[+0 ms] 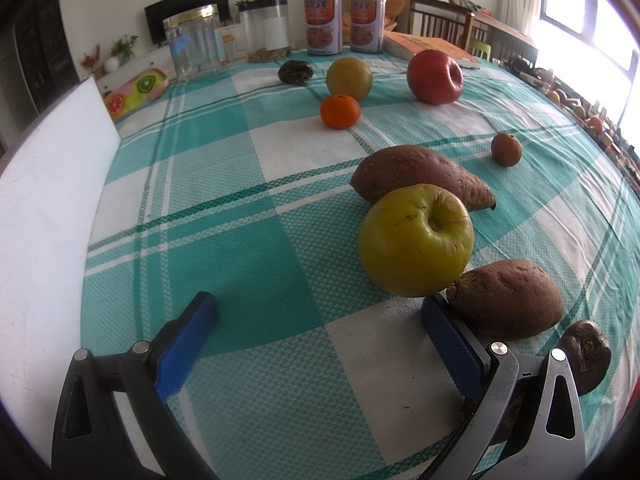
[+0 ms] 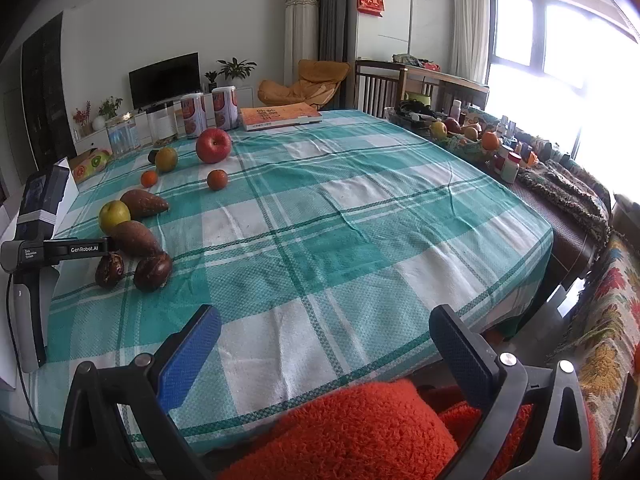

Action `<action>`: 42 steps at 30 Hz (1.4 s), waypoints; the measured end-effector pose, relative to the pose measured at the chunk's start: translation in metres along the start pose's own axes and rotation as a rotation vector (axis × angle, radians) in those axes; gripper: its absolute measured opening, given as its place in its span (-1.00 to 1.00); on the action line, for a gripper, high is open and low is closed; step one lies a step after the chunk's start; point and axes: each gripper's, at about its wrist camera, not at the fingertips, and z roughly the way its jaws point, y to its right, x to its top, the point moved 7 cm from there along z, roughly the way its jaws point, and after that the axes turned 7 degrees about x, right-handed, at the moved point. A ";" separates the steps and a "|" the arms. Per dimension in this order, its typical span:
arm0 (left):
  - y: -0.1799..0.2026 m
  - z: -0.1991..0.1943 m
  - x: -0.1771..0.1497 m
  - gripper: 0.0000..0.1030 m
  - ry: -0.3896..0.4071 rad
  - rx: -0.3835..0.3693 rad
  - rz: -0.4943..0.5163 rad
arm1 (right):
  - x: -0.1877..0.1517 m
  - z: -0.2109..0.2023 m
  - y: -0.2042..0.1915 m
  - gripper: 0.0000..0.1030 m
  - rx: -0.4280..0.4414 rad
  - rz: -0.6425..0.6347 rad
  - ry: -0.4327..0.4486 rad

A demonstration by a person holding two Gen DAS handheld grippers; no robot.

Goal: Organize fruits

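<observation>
My left gripper (image 1: pixel 320 312) is open and empty just above the checked cloth. A yellow-green apple (image 1: pixel 416 240) lies just ahead of its right finger (image 1: pixel 452 344). Two sweet potatoes (image 1: pixel 420 174) (image 1: pixel 506 298) lie beside the apple, and a dark wrinkled fruit (image 1: pixel 586 350) lies to the right. Farther off are two oranges (image 1: pixel 340 111) (image 1: pixel 506 149), a yellow pear (image 1: pixel 349 78), a red apple (image 1: pixel 435 76) and another dark fruit (image 1: pixel 295 72). My right gripper (image 2: pixel 324 328) is open and empty over the table's near edge, far from the fruit group (image 2: pixel 132 224).
A white board (image 1: pixel 48 200) stands along the left edge. A glass jar (image 1: pixel 196 42), two printed cans (image 1: pixel 323 24) and a book (image 1: pixel 432 46) stand at the back. A side shelf with more fruit and bottles (image 2: pixel 480 140) runs along the right. Orange fleece (image 2: pixel 360 440) is below my right gripper.
</observation>
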 end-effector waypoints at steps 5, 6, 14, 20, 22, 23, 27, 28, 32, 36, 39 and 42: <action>0.000 0.000 0.000 0.99 0.000 0.000 0.000 | -0.001 0.001 0.003 1.00 0.013 0.021 -0.005; 0.000 0.000 0.000 0.99 0.000 0.000 0.000 | -0.001 0.001 0.003 1.00 0.015 0.023 -0.005; 0.000 0.000 0.000 0.99 0.000 0.000 0.000 | -0.001 0.001 0.005 1.00 0.022 0.036 0.000; 0.000 0.000 0.000 0.99 0.000 0.000 0.000 | -0.001 0.001 0.007 1.00 0.035 0.053 0.002; 0.000 0.000 -0.001 0.99 0.000 0.000 0.000 | -0.002 0.001 0.008 1.00 0.038 0.058 0.003; 0.000 0.000 -0.001 0.99 0.000 0.000 0.000 | -0.001 0.001 0.009 1.00 0.040 0.060 0.002; 0.000 0.000 -0.001 0.99 0.000 0.000 0.000 | -0.001 0.001 0.009 1.00 0.041 0.061 0.005; 0.000 0.000 -0.001 0.99 0.000 0.000 0.000 | -0.001 0.001 0.009 1.00 0.041 0.061 0.006; 0.000 0.000 -0.001 0.99 0.000 0.000 0.000 | -0.001 0.001 0.010 1.00 0.043 0.066 0.007; 0.000 0.000 -0.001 0.99 0.000 0.000 0.000 | -0.002 0.000 0.011 1.00 0.050 0.069 0.009; 0.000 0.000 -0.001 0.99 0.000 0.001 0.000 | -0.002 0.001 0.012 1.00 0.055 0.074 0.005; 0.000 0.000 -0.001 0.99 0.000 0.001 0.000 | -0.001 0.001 0.012 1.00 0.055 0.072 0.008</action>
